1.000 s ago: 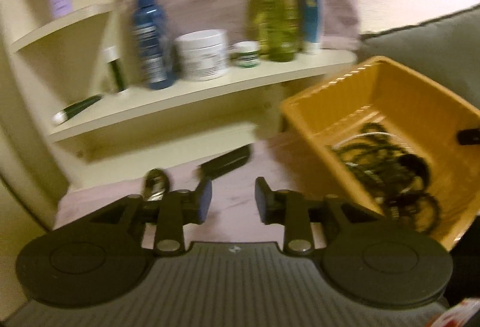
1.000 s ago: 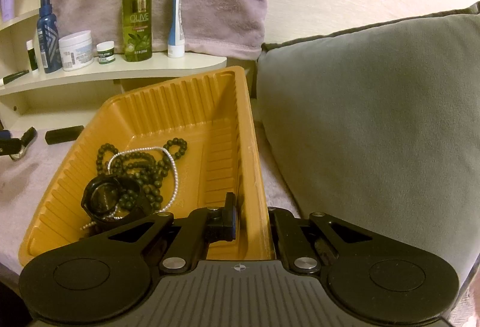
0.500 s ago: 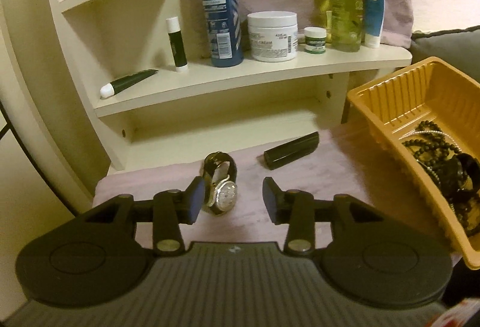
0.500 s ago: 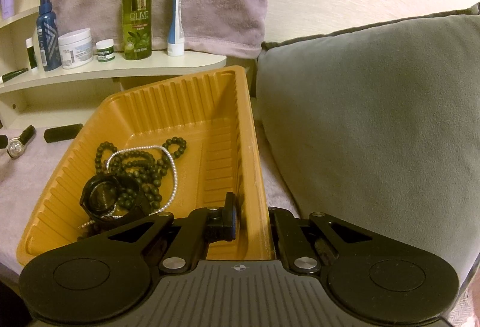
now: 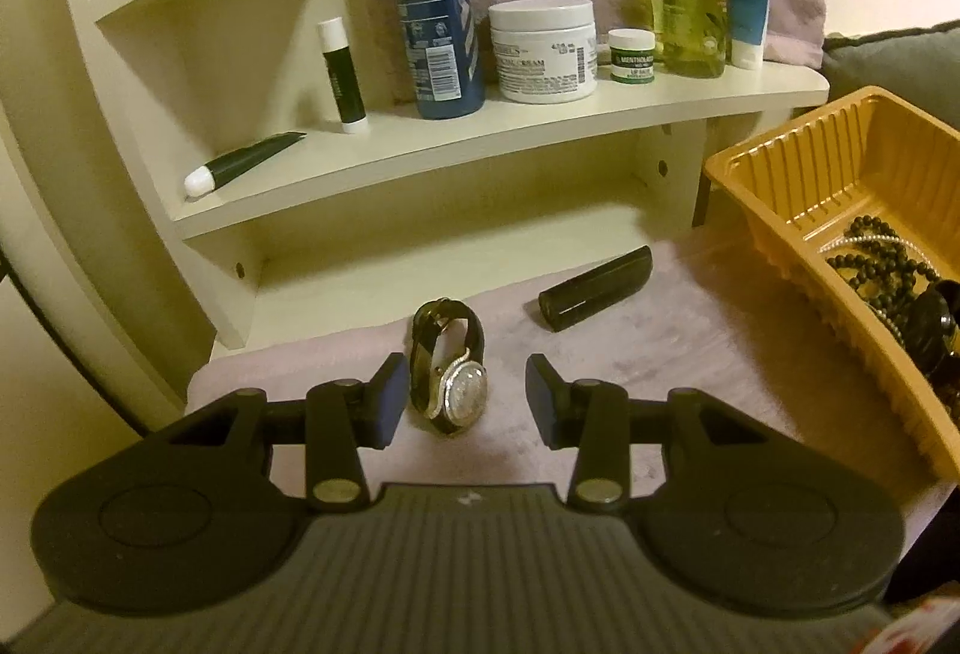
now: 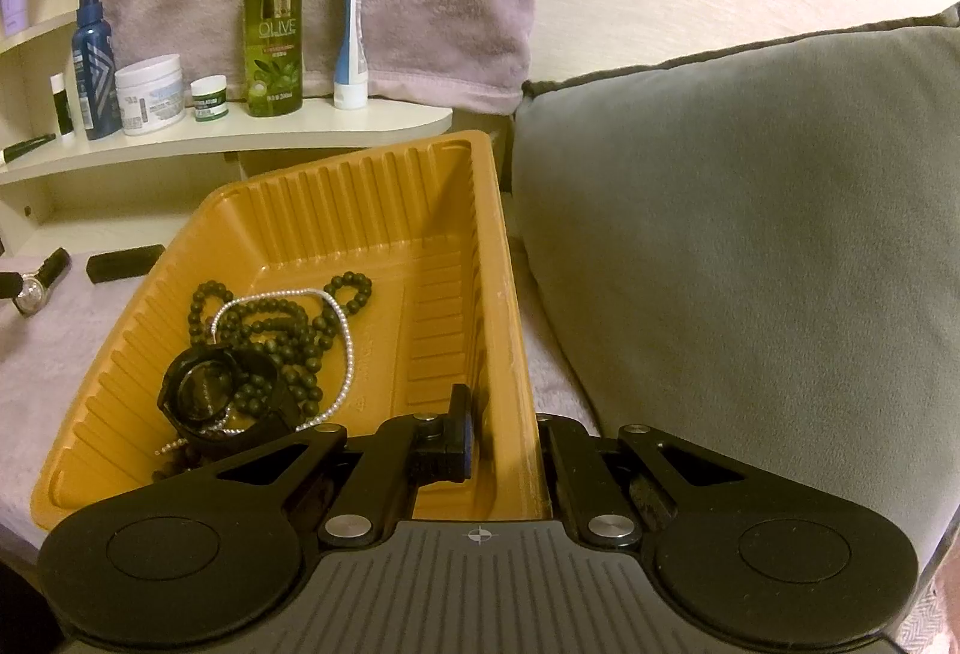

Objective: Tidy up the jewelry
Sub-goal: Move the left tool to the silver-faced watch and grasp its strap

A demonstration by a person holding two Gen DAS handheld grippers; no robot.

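Between the spread left hand-held gripper fingers, closer now, sits the wristwatch (untouched)

Green spray bottle on the shelf is showing "OLIVE" in big caps; smaller print under it is too blurred. Sm. green jar is reading "MENTHOLATUM", w/ "LIP BALM" faintly below. White tub is showing "CREAM"; brand line above is blurring out. Blue bottle is carrying a barcode label, txt unreadable.
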